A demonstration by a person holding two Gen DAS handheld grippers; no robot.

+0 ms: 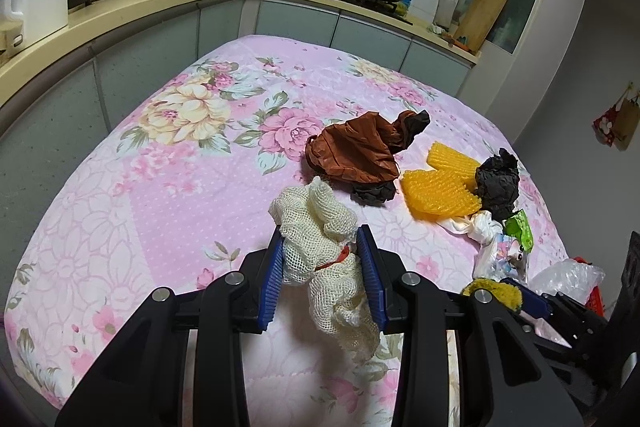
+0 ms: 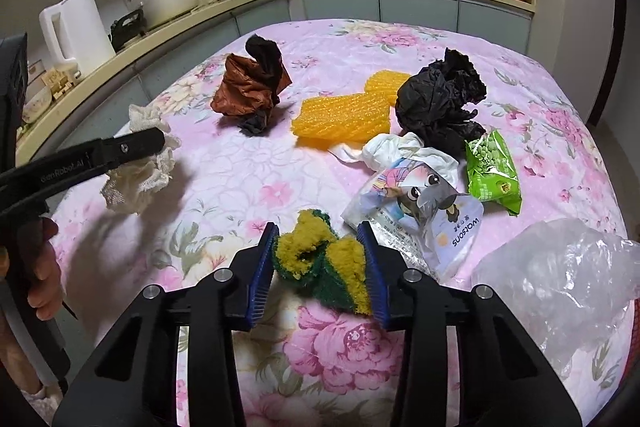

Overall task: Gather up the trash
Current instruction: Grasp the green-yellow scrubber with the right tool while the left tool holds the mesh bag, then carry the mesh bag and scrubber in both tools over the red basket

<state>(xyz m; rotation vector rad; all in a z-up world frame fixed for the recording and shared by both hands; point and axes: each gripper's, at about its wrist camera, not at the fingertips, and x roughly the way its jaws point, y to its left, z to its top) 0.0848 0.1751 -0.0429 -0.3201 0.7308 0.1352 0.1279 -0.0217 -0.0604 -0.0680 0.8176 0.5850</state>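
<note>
The left gripper (image 1: 324, 267) has its blue pads pinching a cream mesh rag (image 1: 320, 239), which hangs clear of the floral cloth (image 1: 160, 195); in the right wrist view the same rag (image 2: 138, 163) shows at about 9 o'clock, bunched under the black finger. The right gripper (image 2: 322, 267) has its jaws closed in on a yellow-and-green sponge (image 2: 324, 263), and both pads appear to press its folded sides, so I judge it gripped, though only lightly. The step in hand looks like securing the sponge before carrying it to a bag: at 3 to 4 o'clock of the right view lies a clear plastic bag (image 2: 560, 283), likely the place for the trash, though its mouth is not visible. To do this well, squeeze until the sponge stops yielding, since soft foam can spring out of a loose pinch, then lift straight up so its trailing edge does not drag the printed pouch (image 2: 424, 211) just beside it at 1 o'clock. Still on the cloth are a brown wrapper (image 2: 248, 87) at 11 o'clock, orange foam netting (image 2: 344, 115) at 12, a black crumpled bag (image 2: 440, 99) and a green snack packet (image 2: 494, 171) at 1 to 2. Keep the left hand steady and apart so the rag does not snag the right arm.
</note>
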